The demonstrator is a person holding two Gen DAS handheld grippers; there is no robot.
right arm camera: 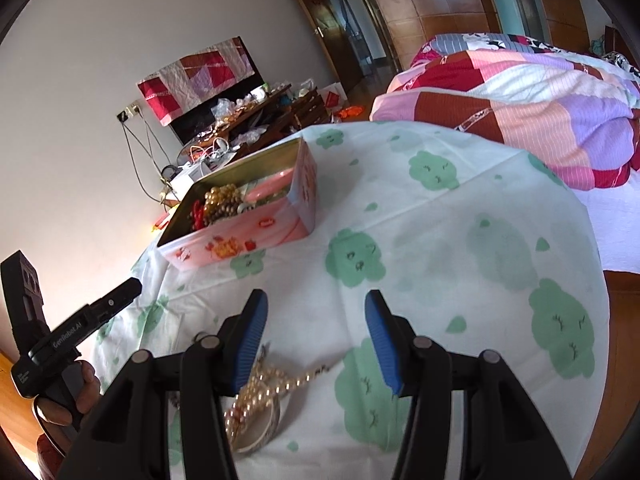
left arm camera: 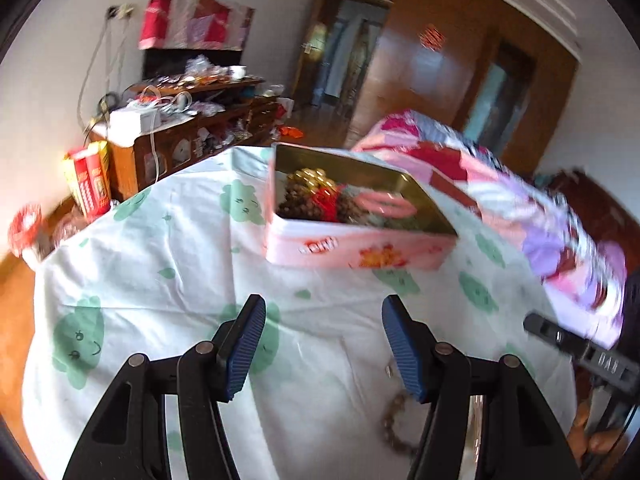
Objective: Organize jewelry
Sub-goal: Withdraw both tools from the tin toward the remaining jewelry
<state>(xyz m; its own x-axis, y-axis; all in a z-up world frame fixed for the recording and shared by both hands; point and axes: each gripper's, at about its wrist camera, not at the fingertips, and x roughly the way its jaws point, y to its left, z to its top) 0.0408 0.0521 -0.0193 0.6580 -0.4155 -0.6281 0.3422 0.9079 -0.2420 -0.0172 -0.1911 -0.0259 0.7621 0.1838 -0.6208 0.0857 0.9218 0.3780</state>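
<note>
A pink tin box (left arm camera: pixel 352 248) stands open on the white cloth with green prints (left arm camera: pixel 168 264); it holds bead necklaces, a red piece and a pink bangle (left arm camera: pixel 386 204). The box also shows in the right wrist view (right arm camera: pixel 248 236). A pearl necklace (right arm camera: pixel 260 392) and a bangle (right arm camera: pixel 260 428) lie on the cloth (right arm camera: pixel 460 240) under my right gripper's left finger. A brown bead strand (left arm camera: pixel 394 424) lies by my left gripper's right finger. My left gripper (left arm camera: pixel 324 344) is open and empty, short of the box. My right gripper (right arm camera: pixel 312 340) is open and empty above the pearls.
A cluttered wooden dresser (left arm camera: pixel 188 132) stands by the wall beyond the table. A bed with a patchwork quilt (right arm camera: pixel 520 112) lies to the right. The other gripper's body shows at the left edge of the right wrist view (right arm camera: pixel 60 340).
</note>
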